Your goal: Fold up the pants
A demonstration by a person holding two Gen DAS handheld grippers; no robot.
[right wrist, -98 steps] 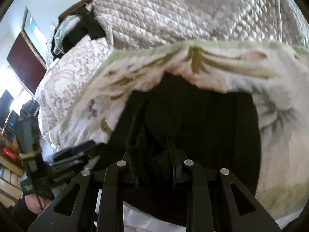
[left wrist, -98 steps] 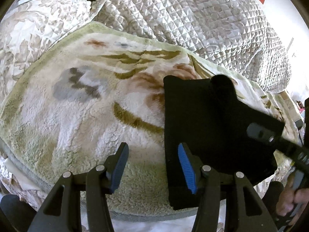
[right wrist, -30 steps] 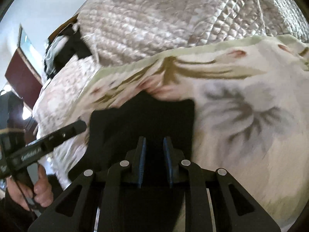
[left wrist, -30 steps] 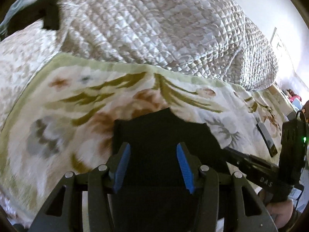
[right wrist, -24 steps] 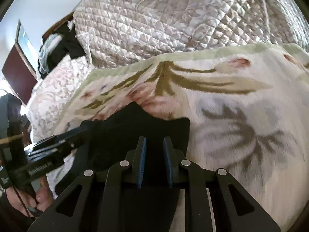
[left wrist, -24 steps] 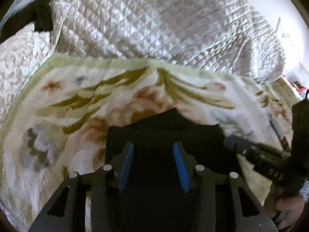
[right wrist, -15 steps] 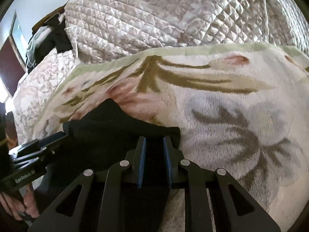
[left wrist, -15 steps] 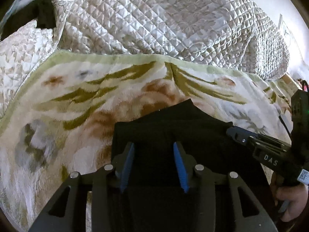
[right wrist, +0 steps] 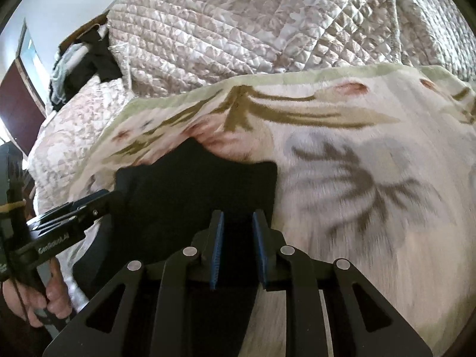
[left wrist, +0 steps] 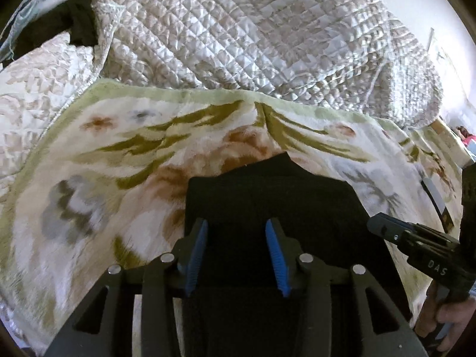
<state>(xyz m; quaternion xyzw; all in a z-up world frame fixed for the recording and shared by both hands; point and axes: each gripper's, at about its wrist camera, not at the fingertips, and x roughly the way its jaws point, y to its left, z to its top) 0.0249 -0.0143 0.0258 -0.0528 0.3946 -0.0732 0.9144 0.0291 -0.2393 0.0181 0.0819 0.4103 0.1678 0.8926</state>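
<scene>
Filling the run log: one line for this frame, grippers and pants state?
task: fold pants | pants: folded, on blanket | left gripper: open over pants | right gripper: narrow gap, grip unclear

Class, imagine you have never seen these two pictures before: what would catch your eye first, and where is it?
The black pants, a dark block on the pale floral blanket, stand out at lower centre. Next come the blue-padded fingers of the left gripper, spread over the cloth. Behind, a shiny quilted cover fills the top.

black pants (left wrist: 267, 202) near edge hidden under gripper frame, floral blanket (right wrist: 372, 178) motion-blurred at right
</scene>
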